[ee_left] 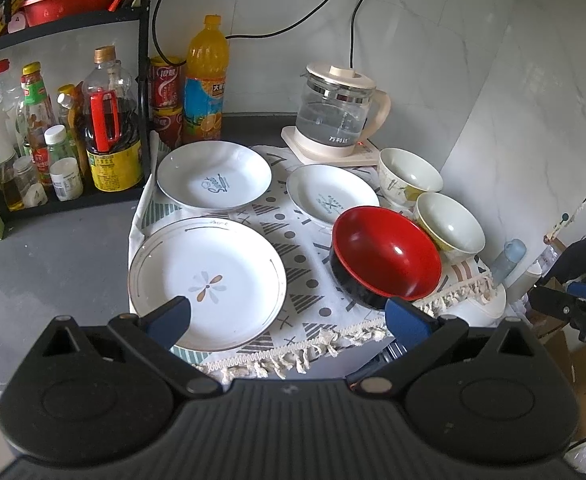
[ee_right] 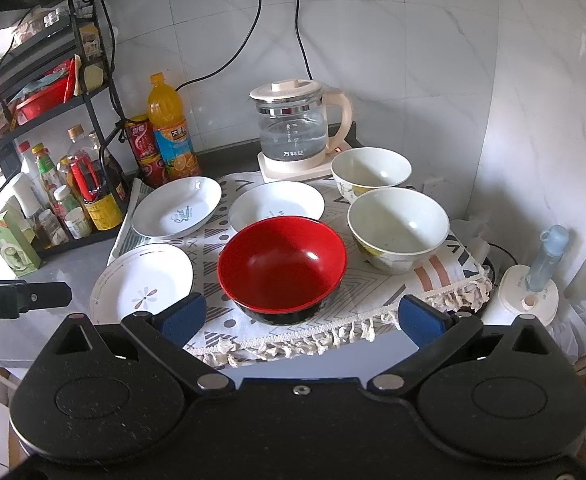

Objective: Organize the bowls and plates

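On a patterned cloth (ee_left: 305, 280) lie three white plates: a large flower plate (ee_left: 213, 264) at front left, a plate with blue lettering (ee_left: 213, 174) behind it, and a smaller plate (ee_left: 329, 194) in the middle. A red and black bowl (ee_left: 385, 256) sits at front right, with two white bowls (ee_left: 449, 222) (ee_left: 409, 170) behind it. My left gripper (ee_left: 289, 316) is open and empty, hovering over the cloth's front edge beside the flower plate. My right gripper (ee_right: 301, 316) is open and empty, just in front of the red bowl (ee_right: 281, 266).
A glass kettle (ee_left: 341, 114) on its base stands behind the plates. A black rack with sauce bottles (ee_left: 109, 136), an orange drink bottle (ee_left: 207, 80) and red cans (ee_left: 167, 84) fill the back left. Grey counter (ee_left: 53, 256) lies left. A white jar with blue bottle (ee_right: 533, 288) sits right.
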Motion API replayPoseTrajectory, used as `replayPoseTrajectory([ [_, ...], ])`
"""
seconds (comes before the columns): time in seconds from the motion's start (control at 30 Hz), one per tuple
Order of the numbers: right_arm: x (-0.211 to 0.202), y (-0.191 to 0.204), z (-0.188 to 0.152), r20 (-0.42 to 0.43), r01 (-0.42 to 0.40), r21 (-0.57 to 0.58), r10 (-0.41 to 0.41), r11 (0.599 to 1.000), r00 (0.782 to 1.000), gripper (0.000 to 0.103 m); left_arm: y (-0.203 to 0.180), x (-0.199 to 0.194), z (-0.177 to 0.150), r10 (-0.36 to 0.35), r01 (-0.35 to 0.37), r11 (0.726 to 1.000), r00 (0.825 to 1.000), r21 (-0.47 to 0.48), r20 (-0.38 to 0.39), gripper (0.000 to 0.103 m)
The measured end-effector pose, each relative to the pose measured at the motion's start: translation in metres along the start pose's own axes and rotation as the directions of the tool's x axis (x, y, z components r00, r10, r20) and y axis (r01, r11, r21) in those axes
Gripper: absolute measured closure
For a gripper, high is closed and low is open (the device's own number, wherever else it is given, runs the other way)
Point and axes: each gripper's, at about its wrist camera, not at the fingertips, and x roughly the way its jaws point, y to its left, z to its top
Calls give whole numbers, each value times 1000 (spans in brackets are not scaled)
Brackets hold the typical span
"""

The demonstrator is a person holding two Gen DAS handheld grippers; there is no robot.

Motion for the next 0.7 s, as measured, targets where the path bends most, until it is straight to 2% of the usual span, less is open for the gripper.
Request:
replayPoseTrajectory([
  [0.7,2,-6,1,-4,-8,-1,8,1000,1000,0,1,1,5,4,-4,1000,1000,-24,-2,1],
])
